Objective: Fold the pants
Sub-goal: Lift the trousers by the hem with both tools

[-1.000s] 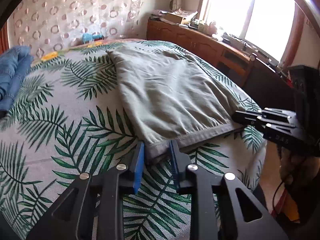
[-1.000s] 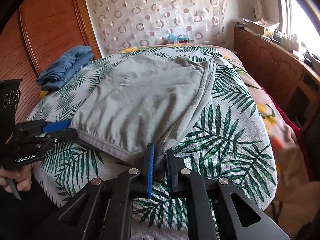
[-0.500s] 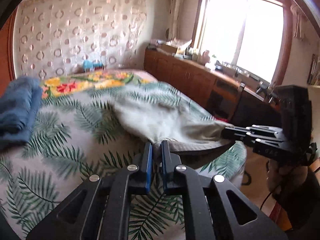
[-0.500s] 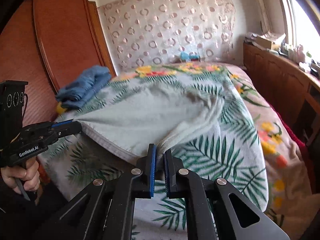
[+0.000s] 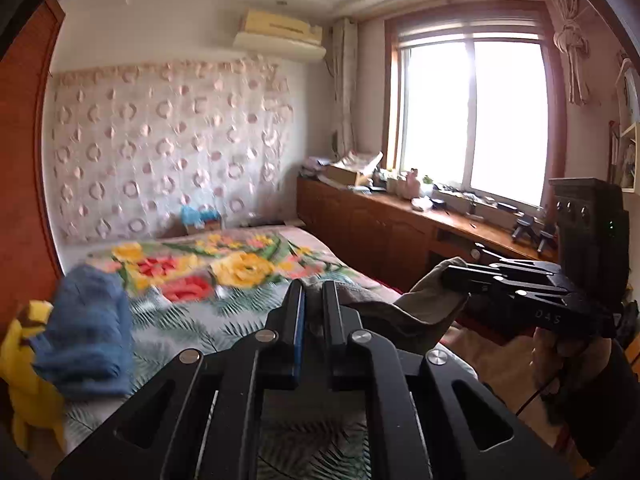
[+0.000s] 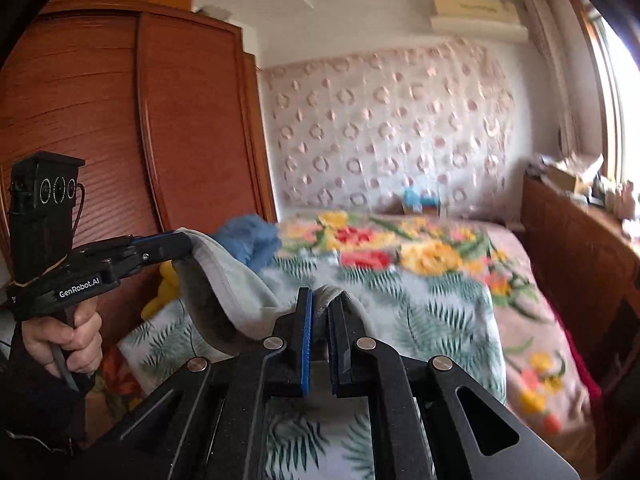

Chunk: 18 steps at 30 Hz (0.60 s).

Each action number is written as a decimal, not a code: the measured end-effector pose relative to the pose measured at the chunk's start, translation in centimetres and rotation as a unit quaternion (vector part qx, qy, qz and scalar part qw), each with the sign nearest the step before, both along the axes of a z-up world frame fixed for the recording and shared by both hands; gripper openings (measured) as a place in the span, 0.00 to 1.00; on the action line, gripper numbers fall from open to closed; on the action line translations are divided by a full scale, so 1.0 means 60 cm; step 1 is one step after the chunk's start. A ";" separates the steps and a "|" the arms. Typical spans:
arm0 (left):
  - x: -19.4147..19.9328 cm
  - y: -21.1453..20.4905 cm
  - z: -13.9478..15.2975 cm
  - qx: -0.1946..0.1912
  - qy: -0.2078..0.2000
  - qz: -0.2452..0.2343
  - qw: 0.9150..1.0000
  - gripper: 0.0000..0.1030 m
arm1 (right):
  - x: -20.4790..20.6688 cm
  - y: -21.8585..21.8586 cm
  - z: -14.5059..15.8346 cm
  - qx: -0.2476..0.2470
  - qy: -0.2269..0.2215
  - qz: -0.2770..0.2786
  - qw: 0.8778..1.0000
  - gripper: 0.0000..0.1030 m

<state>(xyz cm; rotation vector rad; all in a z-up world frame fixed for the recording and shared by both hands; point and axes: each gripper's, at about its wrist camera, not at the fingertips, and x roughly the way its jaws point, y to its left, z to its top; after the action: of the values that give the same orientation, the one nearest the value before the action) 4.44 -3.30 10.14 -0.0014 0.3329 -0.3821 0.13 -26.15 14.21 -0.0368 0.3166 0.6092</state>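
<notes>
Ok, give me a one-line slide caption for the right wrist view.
Both grippers, right and left, clamp the grey pants' hem and hold it above the leaf-print bed.

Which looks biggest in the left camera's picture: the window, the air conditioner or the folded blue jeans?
Largest to smallest, as they look:
1. window
2. folded blue jeans
3. air conditioner
The jeans lie much nearer the camera and are blurred, so their rank over the air conditioner is unsure.

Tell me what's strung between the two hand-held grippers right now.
The pants' hem edge: it sags in a loop from the left hand-held gripper to the right hand-held gripper, both shut on it. The right wrist view shows it best.
</notes>
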 end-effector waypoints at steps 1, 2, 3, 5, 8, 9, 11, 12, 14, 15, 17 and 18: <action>0.008 0.006 0.005 0.002 -0.003 0.007 1.000 0.08 | 0.004 0.004 0.007 -0.001 -0.006 0.003 1.000 0.06; 0.017 0.011 0.006 0.004 -0.003 0.012 1.000 0.08 | 0.010 0.011 0.012 -0.002 -0.012 0.004 1.000 0.06; 0.029 0.017 0.006 0.008 -0.003 0.019 1.000 0.08 | 0.016 0.011 0.012 -0.003 -0.014 0.006 1.000 0.06; 0.062 0.028 -0.001 0.020 0.001 0.037 0.999 0.08 | 0.043 0.024 0.014 -0.009 -0.011 0.009 1.000 0.06; 0.112 0.041 -0.012 0.032 0.008 0.054 0.998 0.08 | 0.096 0.050 0.001 -0.025 -0.003 0.009 1.000 0.06; 0.131 0.044 -0.011 0.041 0.005 0.061 0.997 0.08 | 0.124 0.061 -0.002 -0.029 0.000 0.006 1.000 0.06; 0.169 0.050 0.001 0.054 -0.012 0.078 0.995 0.08 | 0.173 0.080 0.008 -0.027 0.004 -0.002 1.000 0.06; 0.177 0.050 0.010 0.057 -0.020 0.084 0.995 0.08 | 0.185 0.089 0.018 -0.027 0.000 -0.008 1.000 0.06; 0.187 0.054 0.033 0.058 -0.035 0.089 0.994 0.08 | 0.199 0.104 0.049 -0.021 -0.019 -0.019 0.999 0.06; 0.188 0.056 0.043 0.059 -0.041 0.089 0.993 0.08 | 0.200 0.113 0.060 -0.019 -0.024 -0.020 0.999 0.06; 0.184 0.058 0.045 0.069 -0.042 0.090 0.993 0.08 | 0.195 0.128 0.067 -0.020 -0.028 -0.021 0.999 0.06; 0.177 0.060 0.038 0.074 -0.038 0.089 0.992 0.08 | 0.195 0.132 0.066 -0.024 -0.026 -0.021 0.999 0.06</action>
<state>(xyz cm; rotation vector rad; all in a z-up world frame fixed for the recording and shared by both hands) 15.05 0.30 12.39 0.1278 0.2829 -0.1785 11.85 -18.21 18.16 -0.0910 0.2812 0.5577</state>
